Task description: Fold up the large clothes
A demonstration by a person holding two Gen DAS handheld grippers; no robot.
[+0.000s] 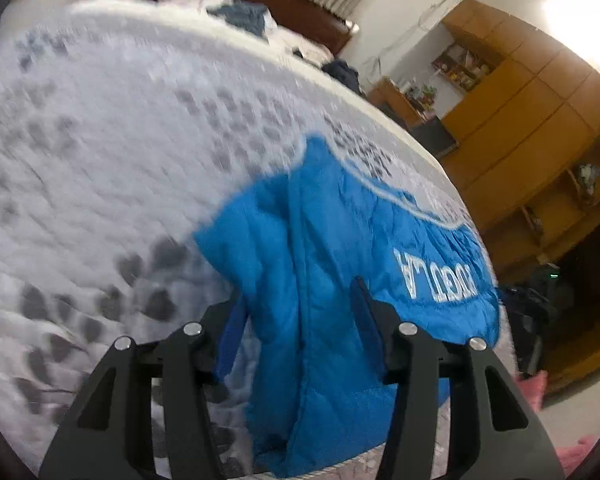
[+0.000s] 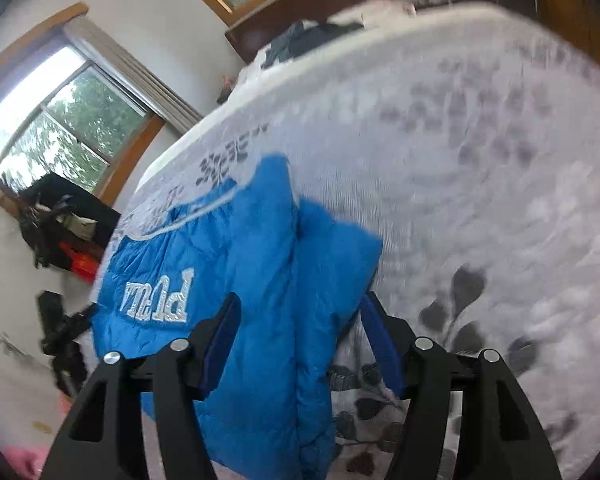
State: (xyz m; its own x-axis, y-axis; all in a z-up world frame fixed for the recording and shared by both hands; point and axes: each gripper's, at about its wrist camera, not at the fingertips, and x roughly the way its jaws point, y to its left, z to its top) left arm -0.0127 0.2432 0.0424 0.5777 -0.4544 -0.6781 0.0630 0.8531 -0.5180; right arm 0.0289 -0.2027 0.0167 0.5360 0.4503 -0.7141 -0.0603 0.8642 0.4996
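A bright blue padded jacket [image 1: 324,264] with white lettering lies folded on the bed near its front edge; in the right wrist view the jacket [image 2: 252,280] shows its other side. My left gripper [image 1: 298,296] is open, its blue-padded fingers standing on either side of the jacket's folded sleeve edge. My right gripper [image 2: 300,312] is open too, with the jacket's near fold between its fingers. Whether the pads touch the cloth is unclear. Both views are motion-blurred.
The bed carries a white quilt [image 1: 120,152] printed with grey leaves. Dark clothes [image 1: 244,16] lie heaped near the brown headboard [image 1: 284,0]. Wooden cabinets [image 1: 532,128] stand to one side, a window [image 2: 56,120] and floor clutter [image 2: 60,240] to the other.
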